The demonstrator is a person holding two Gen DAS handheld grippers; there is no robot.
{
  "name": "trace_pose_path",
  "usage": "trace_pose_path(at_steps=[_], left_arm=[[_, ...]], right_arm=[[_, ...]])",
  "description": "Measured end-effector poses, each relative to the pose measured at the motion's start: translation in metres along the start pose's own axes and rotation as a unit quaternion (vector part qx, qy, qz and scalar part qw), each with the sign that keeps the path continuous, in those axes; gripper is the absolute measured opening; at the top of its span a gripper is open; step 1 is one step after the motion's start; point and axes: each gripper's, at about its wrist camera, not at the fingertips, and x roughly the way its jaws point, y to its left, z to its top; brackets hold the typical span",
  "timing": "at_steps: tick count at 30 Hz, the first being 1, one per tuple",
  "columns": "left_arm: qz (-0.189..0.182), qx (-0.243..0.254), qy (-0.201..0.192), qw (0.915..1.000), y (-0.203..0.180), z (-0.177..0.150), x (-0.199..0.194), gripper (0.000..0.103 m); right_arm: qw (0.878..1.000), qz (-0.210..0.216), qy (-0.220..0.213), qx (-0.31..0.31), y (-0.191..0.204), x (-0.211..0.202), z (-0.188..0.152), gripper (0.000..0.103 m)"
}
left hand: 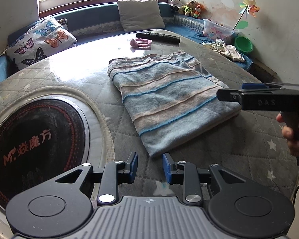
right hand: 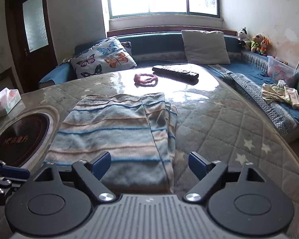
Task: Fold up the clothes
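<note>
A blue and beige striped garment (left hand: 165,97) lies folded into a flat rectangle on the quilted table (left hand: 239,139). My left gripper (left hand: 150,165) is open just short of its near corner, with nothing between the pads. In the left wrist view my right gripper (left hand: 231,91) comes in from the right, held by a hand (left hand: 291,135), over the garment's right edge. In the right wrist view the right gripper (right hand: 150,162) is wide open and empty above the near end of the garment (right hand: 109,127). The left gripper (right hand: 10,173) shows at the far left edge there.
A round black cooktop (left hand: 35,145) is set into the table at the left. A remote (left hand: 157,36) and a pink hair band (left hand: 140,43) lie at the far side. A tissue box (right hand: 8,99) stands far left. Loose clothes (left hand: 227,49) sit on the bench with pillows and toys.
</note>
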Motion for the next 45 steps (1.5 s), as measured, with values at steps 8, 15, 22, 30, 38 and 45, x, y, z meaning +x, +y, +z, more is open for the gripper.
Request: trace_pose_path(at_steps=[8, 15, 22, 30, 38, 45], left_arm=[[0.009, 0.0, -0.002, 1.0, -0.005, -0.013, -0.009, 0.03], [0.014, 0.003, -0.006, 0.9999, -0.008, -0.024, -0.016, 0.03], [0.015, -0.001, -0.007, 0.9999, -0.009, -0.032, -0.019, 0.03], [0.019, 0.005, -0.01, 0.9998, -0.015, -0.04, -0.024, 0.03], [0.022, 0.012, -0.021, 0.9995, -0.021, -0.046, -0.03, 0.03], [0.025, 0.02, -0.028, 0.9991, -0.026, -0.05, -0.035, 0.03]], right_arm=[[1.0, 0.0, -0.005, 0.008, 0.006, -0.019, -0.019, 0.097], [1.0, -0.002, -0.006, 0.003, 0.016, -0.03, -0.036, 0.101], [1.0, -0.001, -0.007, 0.01, 0.021, -0.038, -0.048, 0.103], [1.0, 0.002, -0.008, 0.012, 0.026, -0.045, -0.055, 0.103], [1.0, 0.007, -0.003, 0.009, 0.034, -0.05, -0.063, 0.103], [1.0, 0.01, -0.001, 0.007, 0.039, -0.054, -0.069, 0.103]])
